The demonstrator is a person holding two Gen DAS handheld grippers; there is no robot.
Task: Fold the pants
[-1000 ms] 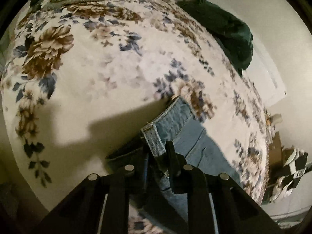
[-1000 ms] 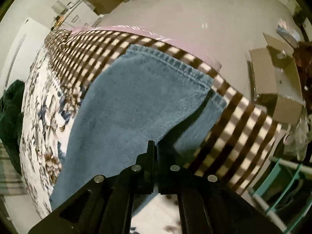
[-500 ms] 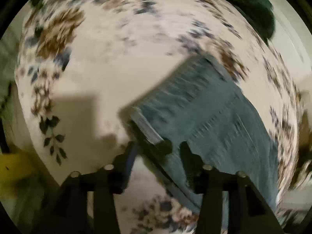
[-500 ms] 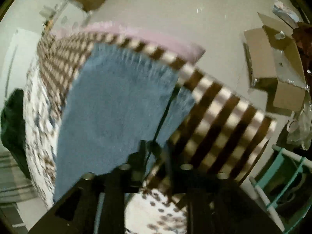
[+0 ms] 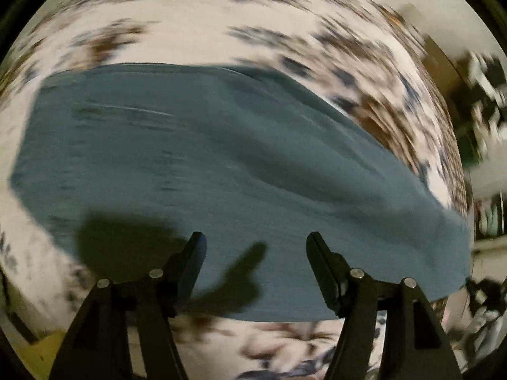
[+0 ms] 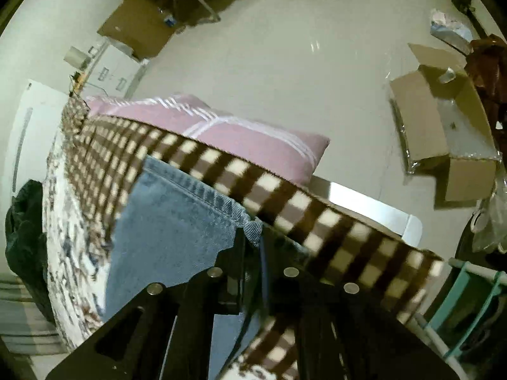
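Note:
Blue denim pants lie flat across the floral bedspread, filling the middle of the blurred left wrist view. My left gripper is open and empty just above the near edge of the pants. In the right wrist view the pants lie over a brown checked blanket. My right gripper is shut on the hem corner of a pant leg, and the fabric bunches between its jaws.
A pink pillow lies past the blanket at the bed edge. Open cardboard boxes stand on the pale floor to the right. A dark green garment lies at the left. A teal frame stands at the lower right.
My left gripper has let go of the waistband, opened wide and swung over the flat pants. My right gripper stays shut on the hem and has lifted it a little.

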